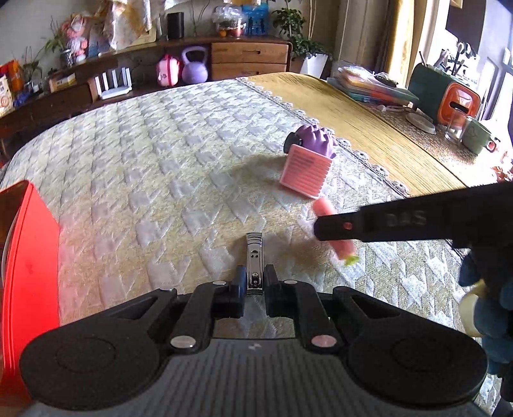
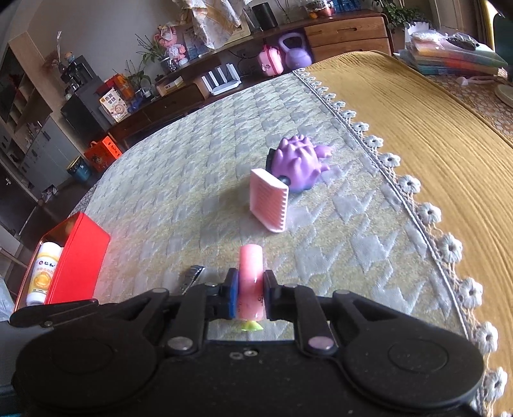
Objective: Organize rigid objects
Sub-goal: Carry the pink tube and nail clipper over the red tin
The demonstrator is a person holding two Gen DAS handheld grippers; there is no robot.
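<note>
Both grippers are clamped: left gripper [image 1: 255, 282] on nail clipper [image 1: 254, 261], right gripper [image 2: 251, 293] on pink tube [image 2: 250, 279].

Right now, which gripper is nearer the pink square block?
Right. The right gripper, shut on the pink cylinder, sits just before the pink square block; the left gripper, holding the nail clipper, sits farther back.

Left gripper [image 1: 255, 282] angled downward, jaws clamped, right gripper [image 2: 251, 295] likewise, gloved hand [image 1: 490, 304] seemingly behind it

A wooden sideboard [image 1: 250, 56] lines the pale wall [image 2: 105, 19] beyond the quilted bed [image 1: 160, 144].
</note>
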